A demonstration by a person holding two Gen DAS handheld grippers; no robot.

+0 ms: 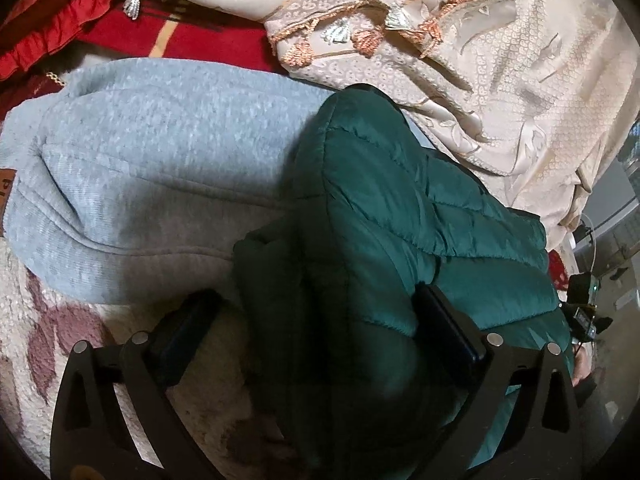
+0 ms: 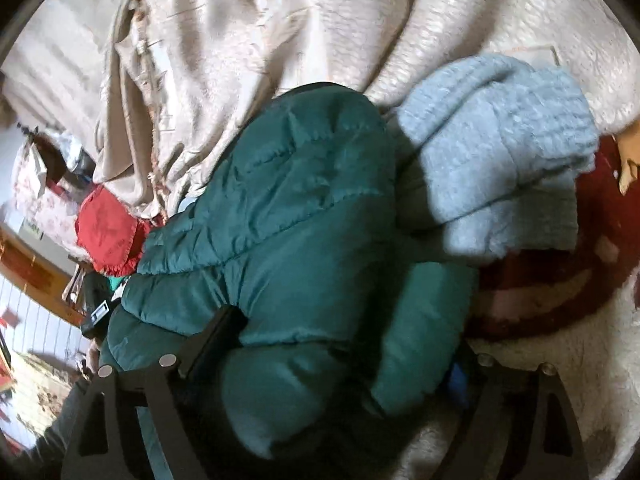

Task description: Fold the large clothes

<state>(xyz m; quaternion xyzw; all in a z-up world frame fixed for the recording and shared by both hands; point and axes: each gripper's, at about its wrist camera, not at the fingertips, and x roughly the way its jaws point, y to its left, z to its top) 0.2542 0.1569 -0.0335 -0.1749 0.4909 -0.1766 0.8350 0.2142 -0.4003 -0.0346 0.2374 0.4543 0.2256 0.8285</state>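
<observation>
Left wrist view showed the left gripper point(image 1: 320, 320) spread wide, its two dark fingers point(image 1: 188, 320) on either side of a thick bunch of the green jacket point(image 1: 380, 208); the right finger pressed against the quilted fabric, while the left one stood slightly apart from it, so whether the jacket was truly pinched could not be told. The jacket lay bunched on a cream blanket point(image 1: 40, 320) with reddish patches, its far end resting over a grey sweater point(image 1: 140, 160) just beside it. Beyond them lay a beige fringed cloth point(image 1: 500, 80) and a red blanket point(image 1: 192, 40). Right wrist view showed the right gripper point(image 2: 340, 344) also wide apart around a puffy fold of the jacket point(image 2: 280, 200), the left finger point(image 2: 216, 332) pushed into the padding and the right one mostly hidden (only a dark edge and a bit of blue showed behind the fabric). The sweater point(image 2: 500, 152) sat folded just right of the jacket, touching it, with the beige cloth point(image 2: 240, 40) behind and a red cushion point(image 2: 108, 232) to the left.
</observation>
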